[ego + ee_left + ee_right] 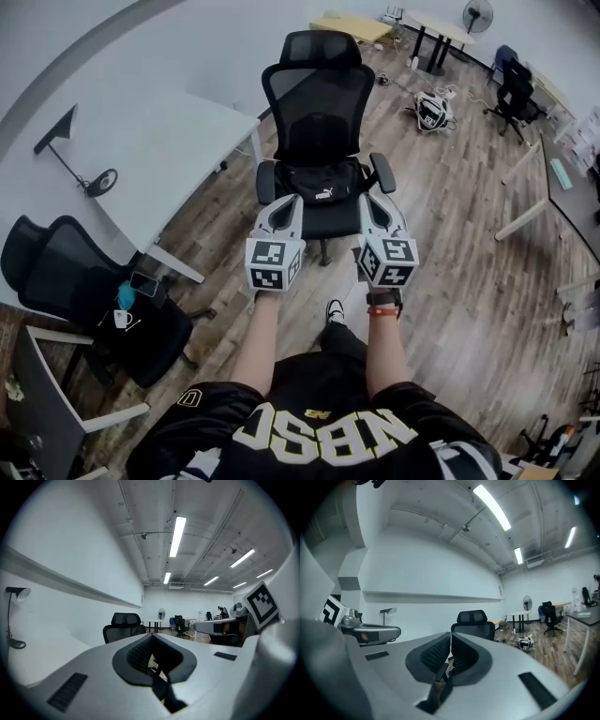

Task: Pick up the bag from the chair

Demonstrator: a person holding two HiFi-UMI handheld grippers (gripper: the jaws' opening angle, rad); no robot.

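approach — bag (322, 181) on chair (319, 94), 12 o'clock | left gripper (287, 202), right gripper (369, 201) jaws clenched, empty | next — likely open, reach

Bright, even light from long white ceiling tube lamps (177, 536). Soft shadows on brown wood-plank floor (450, 281). Heavy fisheye bending, black vignette corners, close foreground blurred.

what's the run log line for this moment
pre-grasp | left gripper shut, empty | right gripper shut, empty | bag on chair seat, not held
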